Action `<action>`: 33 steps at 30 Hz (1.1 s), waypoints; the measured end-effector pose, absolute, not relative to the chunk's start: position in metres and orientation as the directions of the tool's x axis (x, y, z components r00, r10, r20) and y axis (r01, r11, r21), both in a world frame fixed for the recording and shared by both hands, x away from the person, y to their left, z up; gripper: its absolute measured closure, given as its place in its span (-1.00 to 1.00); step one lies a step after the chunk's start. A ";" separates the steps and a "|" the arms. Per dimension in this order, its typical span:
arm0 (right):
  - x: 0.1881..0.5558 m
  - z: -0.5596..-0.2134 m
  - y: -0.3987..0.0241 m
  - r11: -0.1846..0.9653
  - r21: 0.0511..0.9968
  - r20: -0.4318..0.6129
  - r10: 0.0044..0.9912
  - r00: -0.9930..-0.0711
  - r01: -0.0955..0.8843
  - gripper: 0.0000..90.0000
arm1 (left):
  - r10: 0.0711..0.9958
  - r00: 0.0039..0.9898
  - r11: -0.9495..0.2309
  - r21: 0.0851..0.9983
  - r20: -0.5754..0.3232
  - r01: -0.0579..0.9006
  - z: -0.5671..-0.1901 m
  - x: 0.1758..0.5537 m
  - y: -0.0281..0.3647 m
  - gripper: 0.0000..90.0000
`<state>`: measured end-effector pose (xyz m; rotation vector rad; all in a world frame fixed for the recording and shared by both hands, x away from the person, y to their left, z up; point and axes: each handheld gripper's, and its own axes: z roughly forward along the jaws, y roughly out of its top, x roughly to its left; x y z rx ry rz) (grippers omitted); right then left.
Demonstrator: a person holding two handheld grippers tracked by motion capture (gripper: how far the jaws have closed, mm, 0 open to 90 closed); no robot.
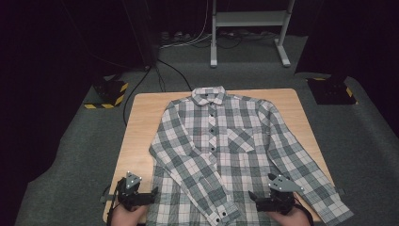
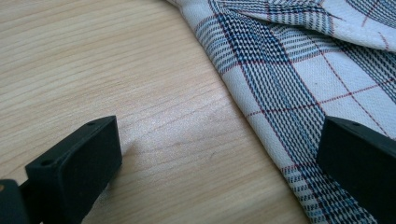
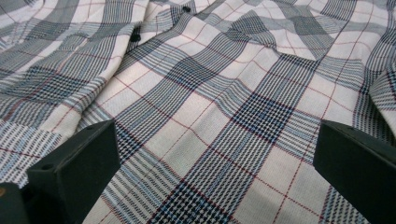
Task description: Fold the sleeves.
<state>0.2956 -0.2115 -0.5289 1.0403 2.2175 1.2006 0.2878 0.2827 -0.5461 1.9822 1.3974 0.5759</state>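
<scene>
1 plaid shirt (image 1: 226,150) is laid flat, front up and buttoned, on the wooden table (image 1: 141,122), collar toward the far edge, apparently spread out so it can be folded. 2 grippers are held at the near edge. The left gripper (image 1: 154,193) is set just beside the shirt's hem, its jaws apart, 1 over bare wood and 1 over cloth, probably lined up to take the side edge. The right gripper (image 1: 254,197) is held over the lower front, jaws likewise apart and empty. 2 sleeves are seen, 1 crossed over the front. 2 dark buttons (image 3: 135,35) are counted in the right gripper view.
</scene>
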 end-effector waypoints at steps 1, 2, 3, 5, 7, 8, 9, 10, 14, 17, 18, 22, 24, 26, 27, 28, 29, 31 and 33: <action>0.296 -0.529 -0.211 0.350 0.839 -0.005 0.771 -0.637 0.417 -0.99 | 0.941 0.339 -0.232 0.713 -0.009 0.661 -0.546 0.288 0.283 -1.00; 0.295 -0.528 -0.212 0.348 0.843 -0.007 0.771 -0.637 0.411 -0.99 | 0.941 0.339 -0.232 0.713 -0.009 0.662 -0.546 0.288 0.283 -1.00; 0.294 -0.527 -0.213 0.348 0.845 -0.011 0.771 -0.637 0.406 -0.99 | 0.940 0.340 -0.232 0.713 -0.009 0.661 -0.546 0.288 0.283 -1.00; 0.293 -0.525 -0.214 0.350 0.848 -0.019 0.770 -0.637 0.398 -0.99 | 0.940 0.340 -0.232 0.713 -0.009 0.662 -0.546 0.288 0.283 -1.00; 0.292 -0.523 -0.216 0.350 0.850 -0.028 0.775 -0.631 0.392 -0.99 | 0.940 0.340 -0.233 0.713 -0.009 0.662 -0.546 0.288 0.283 -0.99; 0.291 -0.521 -0.218 0.350 0.853 -0.036 0.779 -0.626 0.386 -0.99 | 0.940 0.340 -0.232 0.713 -0.009 0.661 -0.546 0.288 0.283 -1.00; 0.291 -0.521 -0.218 0.350 0.853 -0.036 0.779 -0.626 0.386 -0.99 | 0.940 0.340 -0.233 0.713 -0.009 0.662 -0.546 0.288 0.283 -1.00; 0.290 -0.520 -0.219 0.349 0.855 -0.038 0.781 -0.623 0.384 -0.99 | 0.940 0.340 -0.232 0.713 -0.009 0.661 -0.546 0.288 0.283 -1.00; 0.289 -0.516 -0.223 0.347 0.857 -0.043 0.784 -0.619 0.380 -0.99 | 0.940 0.340 -0.232 0.713 -0.009 0.662 -0.546 0.288 0.283 -1.00; 0.287 -0.512 -0.225 0.347 0.864 -0.053 0.783 -0.620 0.365 -0.99 | 0.940 0.340 -0.232 0.713 -0.009 0.662 -0.546 0.288 0.283 -1.00; 0.287 -0.510 -0.227 0.342 0.867 -0.052 0.785 -0.617 0.362 -0.99 | 0.940 0.340 -0.232 0.713 -0.009 0.662 -0.546 0.288 0.283 -1.00; 0.285 -0.505 -0.231 0.351 0.861 -0.064 0.792 -0.607 0.367 -1.00 | 0.940 0.340 -0.232 0.713 -0.009 0.662 -0.546 0.288 0.283 -1.00; 0.283 -0.500 -0.236 0.344 0.868 -0.068 0.797 -0.601 0.358 -0.99 | 0.940 0.340 -0.232 0.713 -0.010 0.662 -0.546 0.288 0.283 -1.00; 0.282 -0.498 -0.239 0.337 0.871 -0.065 0.801 -0.595 0.359 -1.00 | 0.941 0.339 -0.232 0.713 -0.010 0.662 -0.546 0.288 0.283 -1.00; 0.282 -0.496 -0.243 0.327 0.874 -0.060 0.806 -0.589 0.359 -1.00 | 0.941 0.339 -0.231 0.713 -0.010 0.662 -0.546 0.288 0.282 -1.00; 0.282 -0.496 -0.243 0.327 0.874 -0.060 0.806 -0.589 0.359 -1.00 | 0.941 0.339 -0.231 0.713 -0.010 0.662 -0.546 0.288 0.282 -1.00; 0.282 -0.496 -0.245 0.323 0.875 -0.058 0.808 -0.586 0.359 -1.00 | 0.941 0.339 -0.231 0.713 -0.010 0.662 -0.546 0.288 0.282 -1.00; 0.283 -0.495 -0.250 0.317 0.875 -0.054 0.814 -0.579 0.365 -1.00 | 0.941 0.339 -0.231 0.713 -0.010 0.662 -0.546 0.288 0.282 -1.00; 0.283 -0.494 -0.257 0.310 0.879 -0.057 0.823 -0.565 0.362 -1.00 | 0.941 0.339 -0.231 0.713 -0.010 0.662 -0.546 0.288 0.282 -1.00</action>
